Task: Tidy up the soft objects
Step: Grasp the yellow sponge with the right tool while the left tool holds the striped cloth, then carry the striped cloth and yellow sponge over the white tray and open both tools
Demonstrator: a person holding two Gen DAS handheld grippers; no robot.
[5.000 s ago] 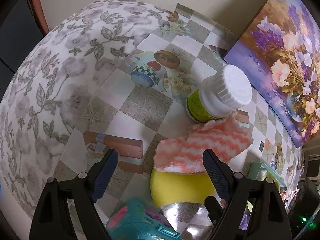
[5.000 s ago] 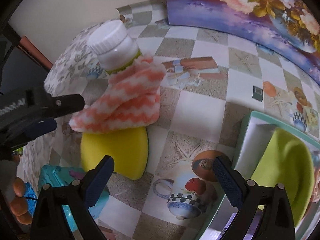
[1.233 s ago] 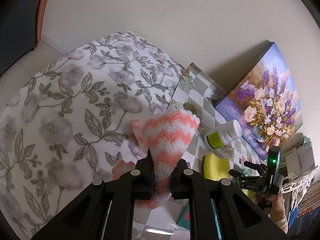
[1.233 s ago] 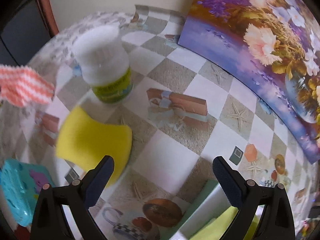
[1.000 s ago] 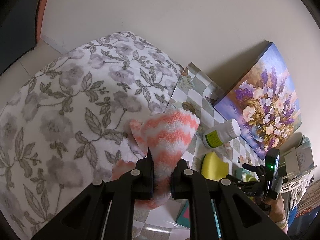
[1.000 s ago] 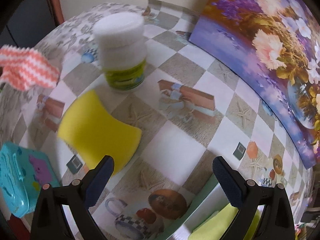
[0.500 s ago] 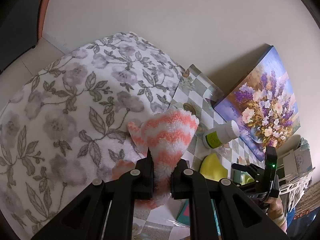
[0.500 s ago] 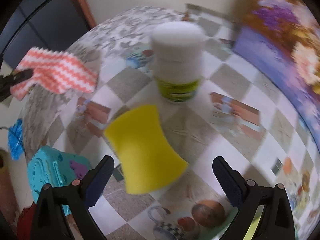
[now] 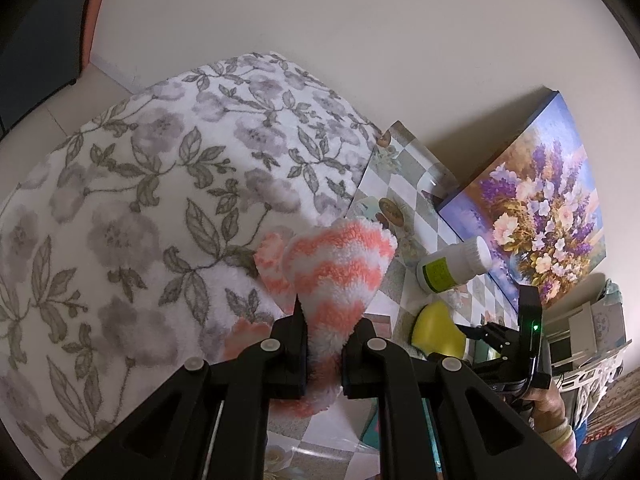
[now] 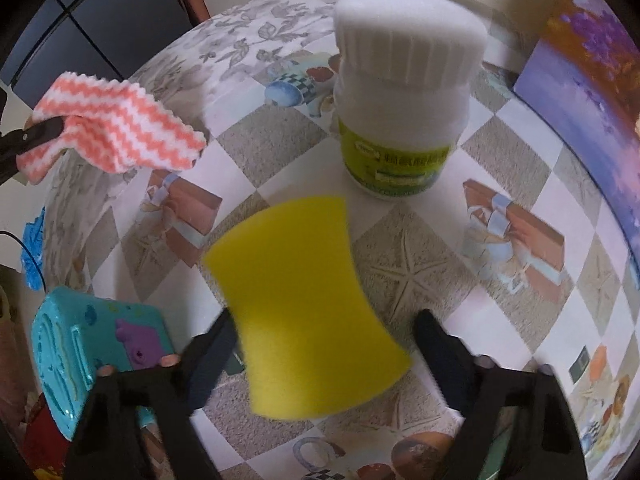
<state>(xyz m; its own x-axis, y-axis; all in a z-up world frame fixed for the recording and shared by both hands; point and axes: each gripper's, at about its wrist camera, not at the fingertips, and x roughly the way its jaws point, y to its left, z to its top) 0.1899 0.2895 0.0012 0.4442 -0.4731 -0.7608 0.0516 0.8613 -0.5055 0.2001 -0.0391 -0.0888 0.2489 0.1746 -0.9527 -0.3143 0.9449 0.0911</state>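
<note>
A floral fleece blanket (image 9: 132, 208) lies beside the table (image 10: 424, 240) with its checkered oilcloth, a flower painting (image 9: 548, 216) propped at the wall. The right gripper (image 10: 320, 344), fingers spread wide, straddles a yellow sponge (image 10: 300, 308) lying flat just in front of a white-capped bottle (image 10: 400, 92). The left gripper (image 9: 325, 340) pinches a pink-and-white zigzag cloth (image 9: 336, 276) tightly, held aloft over the blanket's edge. A teal toy box (image 10: 76, 352) sits near the sponge.
</note>
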